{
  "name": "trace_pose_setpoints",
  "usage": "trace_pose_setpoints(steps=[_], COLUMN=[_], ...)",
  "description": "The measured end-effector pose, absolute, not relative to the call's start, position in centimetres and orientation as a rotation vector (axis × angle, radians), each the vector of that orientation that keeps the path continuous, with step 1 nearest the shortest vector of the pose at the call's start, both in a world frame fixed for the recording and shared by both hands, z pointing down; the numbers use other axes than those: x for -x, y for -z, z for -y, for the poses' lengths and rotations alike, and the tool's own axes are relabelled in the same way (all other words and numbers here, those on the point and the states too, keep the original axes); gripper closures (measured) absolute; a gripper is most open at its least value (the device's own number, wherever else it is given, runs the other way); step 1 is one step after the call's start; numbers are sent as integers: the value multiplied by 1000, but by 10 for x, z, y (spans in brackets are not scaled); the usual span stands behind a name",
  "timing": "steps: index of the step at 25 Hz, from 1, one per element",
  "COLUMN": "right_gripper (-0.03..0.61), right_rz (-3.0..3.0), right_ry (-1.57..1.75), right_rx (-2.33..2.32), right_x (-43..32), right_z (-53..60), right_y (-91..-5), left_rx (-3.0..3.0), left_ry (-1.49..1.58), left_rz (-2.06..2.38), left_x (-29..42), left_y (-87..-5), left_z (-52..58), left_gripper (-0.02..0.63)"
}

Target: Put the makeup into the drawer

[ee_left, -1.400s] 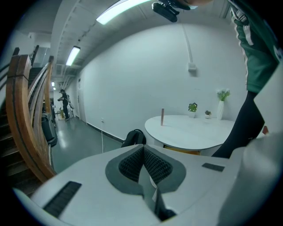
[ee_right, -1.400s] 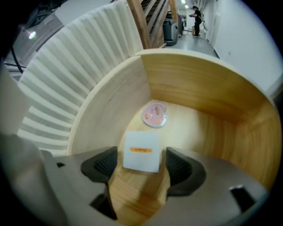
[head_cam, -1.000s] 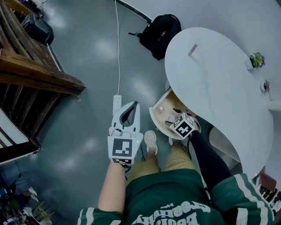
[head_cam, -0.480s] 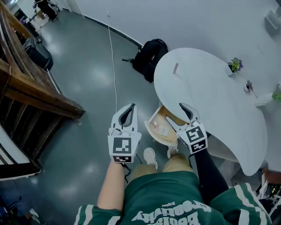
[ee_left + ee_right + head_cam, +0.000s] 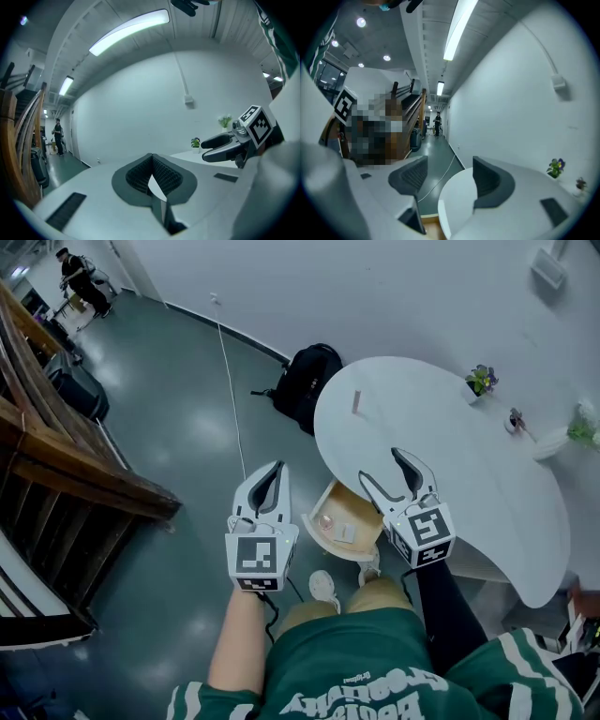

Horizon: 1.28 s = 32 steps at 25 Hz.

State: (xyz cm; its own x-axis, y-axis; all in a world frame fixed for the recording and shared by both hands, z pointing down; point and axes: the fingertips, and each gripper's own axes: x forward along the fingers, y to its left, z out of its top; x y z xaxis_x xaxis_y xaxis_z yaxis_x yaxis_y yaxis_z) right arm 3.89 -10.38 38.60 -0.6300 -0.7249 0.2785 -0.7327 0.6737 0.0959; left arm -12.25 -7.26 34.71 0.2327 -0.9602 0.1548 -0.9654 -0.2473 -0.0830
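Right gripper point(image 5: 382, 467) rose from the drawer point(image 5: 356, 512) at its 8 o'clock, probably after unloading: empty jaws spread, just narrowing slightly; left gripper point(image 5: 270, 474) pressed together.

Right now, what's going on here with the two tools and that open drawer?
A person in a green shirt holds a tool in each hand near the open wooden drawer under the round white table. The right tool is open and empty, its jaws having just closed slightly. The left tool is shut and empty, over the grey floor. A small pink item and a small white box lie in the drawer.
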Motion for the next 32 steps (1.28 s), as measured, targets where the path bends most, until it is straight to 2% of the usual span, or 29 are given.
trace_pose_setpoints(steps=[7, 24, 30, 31, 32], right_gripper=[270, 305, 316, 343, 509], right_rz=[2574, 2442, 2442, 2439, 2437], right_ry=[-48, -290, -295, -277, -263], right_rx=[-1153, -1019, -969, -967, -965], right_x=[-41, -29, -17, -16, -15], right_z=[141, 315, 349, 352, 354], right_y=[-408, -557, -581, -582, -583], left_rx=[-2418, -2198, -2134, -2128, -2123], left_ry=[-279, -345, -375, -380, -385], left_rz=[1915, 1955, 1955, 1955, 1956], left_x=[117, 121, 122, 122, 123], left_y=[-353, -414, -435, -438, -440], left_z=[91, 156, 170, 171, 172], left_gripper=[614, 615, 614, 615, 615])
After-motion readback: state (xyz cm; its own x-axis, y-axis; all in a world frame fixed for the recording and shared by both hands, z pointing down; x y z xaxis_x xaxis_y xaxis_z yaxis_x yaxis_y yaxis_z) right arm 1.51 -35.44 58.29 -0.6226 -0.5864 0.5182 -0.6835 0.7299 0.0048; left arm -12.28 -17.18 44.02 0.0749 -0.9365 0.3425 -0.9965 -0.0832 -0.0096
